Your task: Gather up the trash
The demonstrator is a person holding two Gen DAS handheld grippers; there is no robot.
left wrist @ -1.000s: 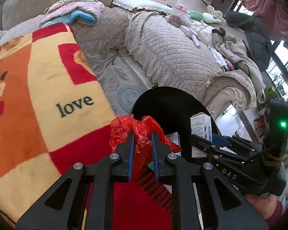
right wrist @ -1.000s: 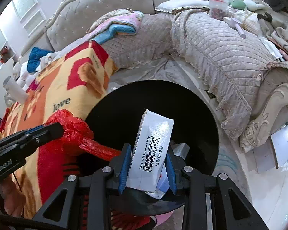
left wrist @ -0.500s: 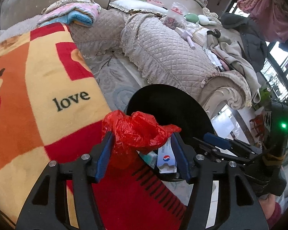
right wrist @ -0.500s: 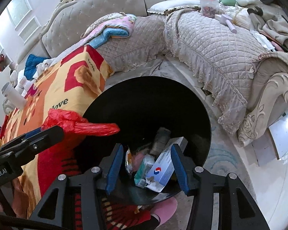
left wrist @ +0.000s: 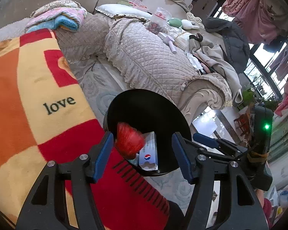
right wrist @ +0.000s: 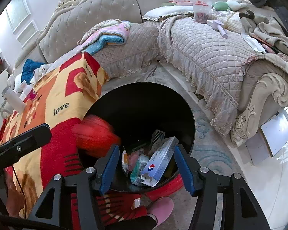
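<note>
A black round trash bin (left wrist: 149,113) (right wrist: 144,103) stands on the floor below both grippers. A red plastic bag (left wrist: 129,141) (right wrist: 98,134), blurred by motion, falls free at the bin's near rim. A white and blue carton (left wrist: 149,154) (right wrist: 160,162) lies inside the bin on other wrappers. My left gripper (left wrist: 142,155) is open and empty above the bin's near edge. My right gripper (right wrist: 146,169) is open and empty above the bin; it also shows at the right in the left wrist view (left wrist: 217,143).
An orange, yellow and red "love" blanket (left wrist: 34,99) (right wrist: 63,95) lies left of the bin. A quilted beige sofa (left wrist: 149,57) (right wrist: 205,44) with clothes and clutter curves behind and to the right. A pink slipper (right wrist: 160,209) is by the bin.
My left gripper opened and let go of the red bag, which now drops into the bin. My right gripper released the white carton, which now lies in the bin.
</note>
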